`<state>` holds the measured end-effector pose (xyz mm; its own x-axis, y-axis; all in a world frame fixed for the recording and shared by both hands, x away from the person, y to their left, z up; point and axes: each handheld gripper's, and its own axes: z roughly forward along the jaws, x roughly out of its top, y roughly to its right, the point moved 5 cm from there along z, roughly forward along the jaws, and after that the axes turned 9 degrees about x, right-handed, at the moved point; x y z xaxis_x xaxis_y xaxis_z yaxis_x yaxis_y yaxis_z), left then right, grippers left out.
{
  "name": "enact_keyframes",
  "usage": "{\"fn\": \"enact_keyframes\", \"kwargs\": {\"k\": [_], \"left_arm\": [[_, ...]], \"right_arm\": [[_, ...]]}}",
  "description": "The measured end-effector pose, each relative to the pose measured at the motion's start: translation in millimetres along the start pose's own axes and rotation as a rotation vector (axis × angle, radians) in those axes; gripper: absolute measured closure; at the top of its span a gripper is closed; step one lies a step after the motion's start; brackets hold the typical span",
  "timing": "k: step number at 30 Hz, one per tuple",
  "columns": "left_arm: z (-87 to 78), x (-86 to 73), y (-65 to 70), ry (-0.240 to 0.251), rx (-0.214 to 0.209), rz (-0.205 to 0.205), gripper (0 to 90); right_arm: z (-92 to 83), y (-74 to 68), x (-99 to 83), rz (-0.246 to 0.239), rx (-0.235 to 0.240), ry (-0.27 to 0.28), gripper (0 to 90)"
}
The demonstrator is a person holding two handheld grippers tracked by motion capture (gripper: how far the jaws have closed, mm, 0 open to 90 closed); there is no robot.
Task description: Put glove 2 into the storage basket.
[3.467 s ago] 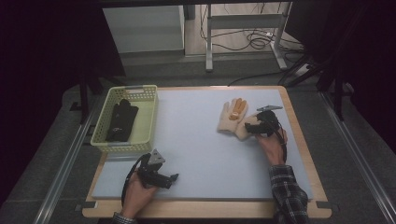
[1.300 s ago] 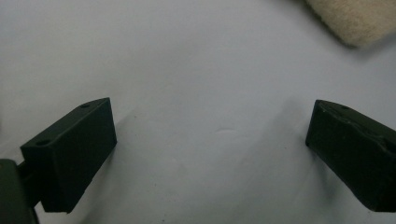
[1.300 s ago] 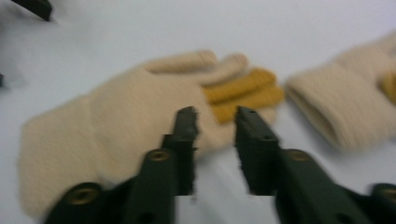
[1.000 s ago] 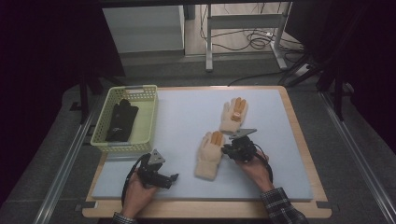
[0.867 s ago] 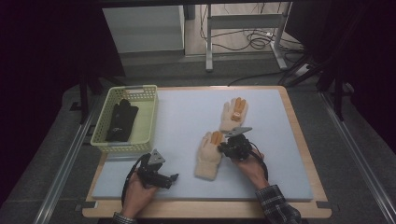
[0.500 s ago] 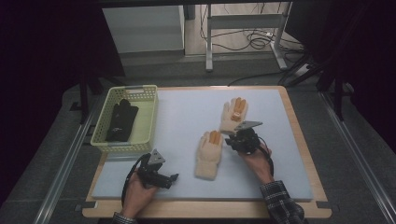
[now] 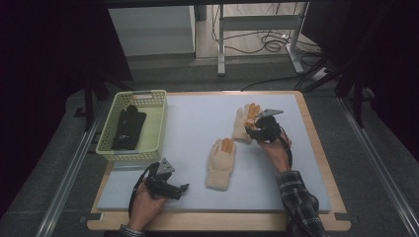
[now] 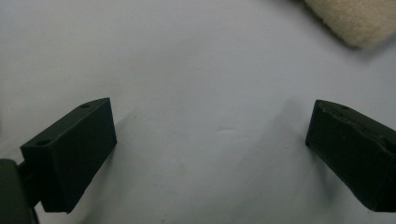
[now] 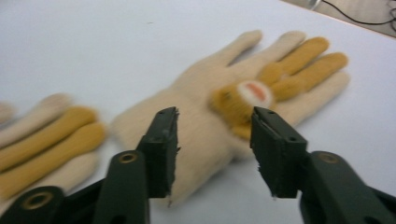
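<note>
Dark curtains close in the room around a wooden table topped with a pale blue mat (image 7: 197,123). At its left edge sits a yellow basket (image 7: 157,123) with a black glove (image 7: 128,127) lying inside. Two cream gloves with orange fingers lie on the mat: the near glove (image 7: 221,163) at the middle, the far glove (image 7: 243,121) toward the right.

From where I stand, the right gripper (image 9: 212,140) hovers over the far glove's cuff end, its jaws apart on either side of the knit with nothing clamped. The left gripper (image 8: 210,135) rests low at the front left, jaws wide apart over bare mat, the near glove's edge just beyond it.

I'd judge the step to be picking up the far glove. Next calls for lowering and closing on the cuff.
</note>
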<state>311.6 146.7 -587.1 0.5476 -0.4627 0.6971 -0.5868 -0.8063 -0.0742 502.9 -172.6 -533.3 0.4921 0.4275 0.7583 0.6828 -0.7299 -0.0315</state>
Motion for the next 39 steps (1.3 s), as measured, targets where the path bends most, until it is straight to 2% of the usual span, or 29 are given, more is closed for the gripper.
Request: {"fn": "enact_keyframes", "kwargs": {"k": [5, 7, 11, 12, 14, 16, 20, 23, 25, 32, 39], "left_arm": [[0.0, 0.0, 0.0, 0.0, 0.0, 0.0, 2.0], [0.0, 0.0, 0.0, 0.0, 0.0, 0.0, 1.9], [0.0, 0.0, -0.1, 0.0, 0.0, 0.0, 1.9], [0.0, 0.0, 0.0, 0.0, 0.0, 0.0, 1.9], [0.0, 0.0, 0.0, 0.0, 0.0, 0.0, 2.0], [0.0, 0.0, 0.0, 0.0, 0.0, 0.0, 1.9], [0.0, 0.0, 0.0, 0.0, 0.0, 0.0, 1.9], [0.0, 0.0, 0.0, 0.0, 0.0, 0.0, 1.9], [0.0, 0.0, 0.0, -0.001, 0.0, 0.0, 2.0], [0.0, 0.0, 0.0, -0.001, 0.0, 0.0, 2.0], [0.1, 0.0, 0.1, 0.0, 0.0, -0.001, 1.9]], "right_arm": [[18.8, 14.6, 4.7, 0.023, -0.009, -0.007, 38.2], [25.2, 18.1, 5.2, 0.024, 0.0, -0.015, 38.0], [37.6, 26.2, 4.8, 0.016, -0.018, -0.035, 37.5], [41.0, 27.8, 3.9, 0.011, -0.018, -0.043, 38.6], [43.2, 27.7, 3.5, 0.016, -0.007, -0.036, 48.7], [42.9, 26.9, 3.7, 0.023, -0.004, -0.038, 54.8], [39.9, 23.9, 4.9, 0.017, -0.014, -0.061, 61.3], [35.2, 21.0, 6.0, 0.005, -0.008, -0.064, 61.7], [28.7, 18.5, 8.9, -0.001, -0.003, -0.043, 61.7], [-6.4, 5.6, 22.8, -0.006, 0.023, 0.017, 61.6], [-38.8, -12.9, 27.0, 0.03, 0.099, 0.063, 61.4]]}}
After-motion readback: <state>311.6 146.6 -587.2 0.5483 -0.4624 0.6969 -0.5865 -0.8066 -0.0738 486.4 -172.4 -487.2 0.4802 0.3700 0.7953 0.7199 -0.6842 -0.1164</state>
